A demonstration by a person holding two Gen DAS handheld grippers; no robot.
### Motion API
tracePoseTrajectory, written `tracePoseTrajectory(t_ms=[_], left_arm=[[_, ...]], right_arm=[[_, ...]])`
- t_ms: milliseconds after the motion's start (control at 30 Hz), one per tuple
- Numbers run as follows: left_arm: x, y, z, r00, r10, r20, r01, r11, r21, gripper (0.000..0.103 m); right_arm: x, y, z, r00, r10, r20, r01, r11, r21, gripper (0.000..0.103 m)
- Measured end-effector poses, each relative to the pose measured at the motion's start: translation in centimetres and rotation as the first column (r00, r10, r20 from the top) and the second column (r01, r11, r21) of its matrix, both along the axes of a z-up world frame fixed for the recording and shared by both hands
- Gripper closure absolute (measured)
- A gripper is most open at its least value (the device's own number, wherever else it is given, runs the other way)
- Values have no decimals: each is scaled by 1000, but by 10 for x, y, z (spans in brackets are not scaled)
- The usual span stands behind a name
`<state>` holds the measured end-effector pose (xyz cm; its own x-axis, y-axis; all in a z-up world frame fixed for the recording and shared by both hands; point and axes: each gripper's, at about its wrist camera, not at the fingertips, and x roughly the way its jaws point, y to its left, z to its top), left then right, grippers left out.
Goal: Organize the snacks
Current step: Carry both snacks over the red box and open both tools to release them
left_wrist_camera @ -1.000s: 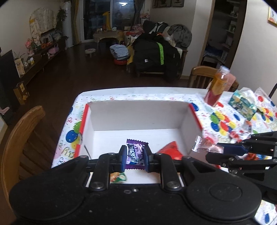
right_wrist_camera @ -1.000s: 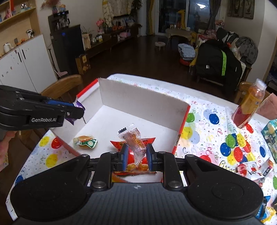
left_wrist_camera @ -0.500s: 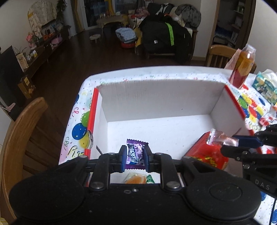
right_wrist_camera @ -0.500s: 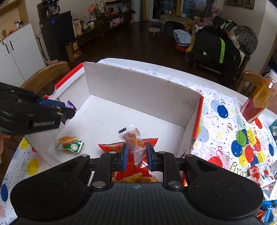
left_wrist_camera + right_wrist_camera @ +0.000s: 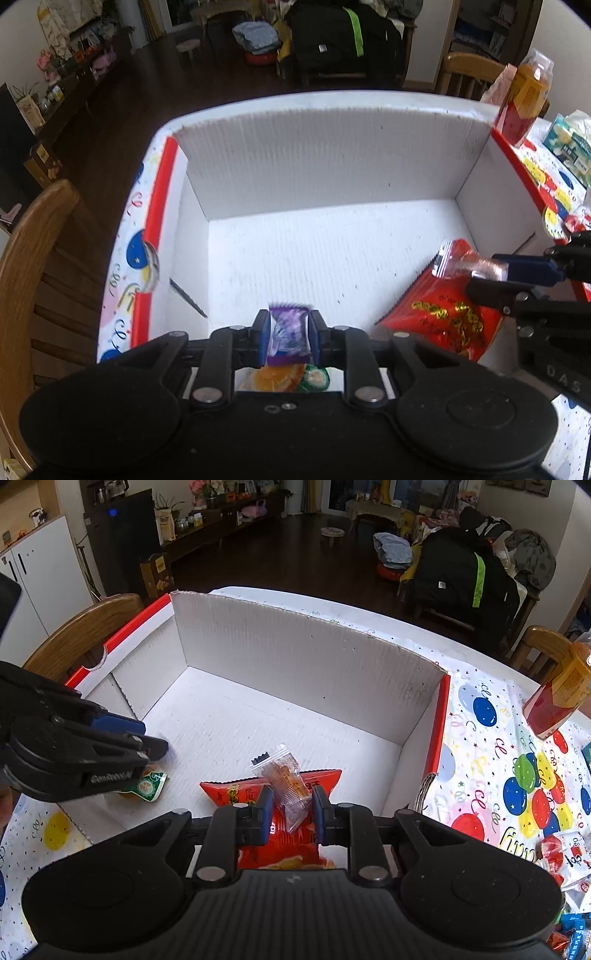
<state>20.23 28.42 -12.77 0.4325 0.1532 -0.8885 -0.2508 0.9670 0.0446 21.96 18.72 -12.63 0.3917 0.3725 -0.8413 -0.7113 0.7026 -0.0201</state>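
While both grippers hang over the white cardboard box (image 5: 295, 657) at centre frame, each carries one snack for dropping. At the lower middle of its own view, the left gripper (image 5: 289, 338) is clamped on a purple candy packet (image 5: 288, 336), blurred but seated between the blue pads, with a green-and-orange packet (image 5: 291, 378) lying on the box floor just below. At the lower middle of the right-wrist view, the right gripper (image 5: 290, 808) has its fingers loosely about a clear snack packet (image 5: 284, 786), directly above a red chip bag (image 5: 236, 788) already in the box; whether they grip or have let go cannot be told. A clean release likely means lowering each packet close to bare floor, then opening fully, so nothing bounces off the bag or clips the red-edged wall. More snacks wait on the balloon-print tablecloth (image 5: 491, 746) at right, beside an orange bottle (image 5: 561, 694).
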Motion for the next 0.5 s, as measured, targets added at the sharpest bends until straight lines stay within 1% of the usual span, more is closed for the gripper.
tracePoseTrajectory(t_ms=[67,200,267,333,400,467,500], left_arm=[[0,-2,-1,1000,3,-11,-3,1000,8,78],[0,-3,0,1000,11,-6,-11,1000,13,71],[-3,-3,4,1000,18,9,-18,1000,8,58],[-6,-4,9,999,18,33,-18,1000,13,48],[-11,-7,15,999,13,51,-15,1000,22,47],[-14,-7,20,998,19,66,-21,1000,18,41],[-17,-8,22,997,25,77,-26,1000,17,39]], right_arm=[[-1,0,1,1000,2,-2,-2,1000,-6,80],[-3,-4,2,1000,-2,-3,2,1000,-5,76],[-4,-7,4,1000,-9,-1,9,1000,-1,75],[-5,-10,6,1000,-10,-1,10,1000,8,75],[-7,-13,10,1000,-17,-1,17,1000,20,74],[-10,-17,14,1000,-17,-4,17,999,42,69],[-10,-19,16,1000,-17,1,17,999,47,56]])
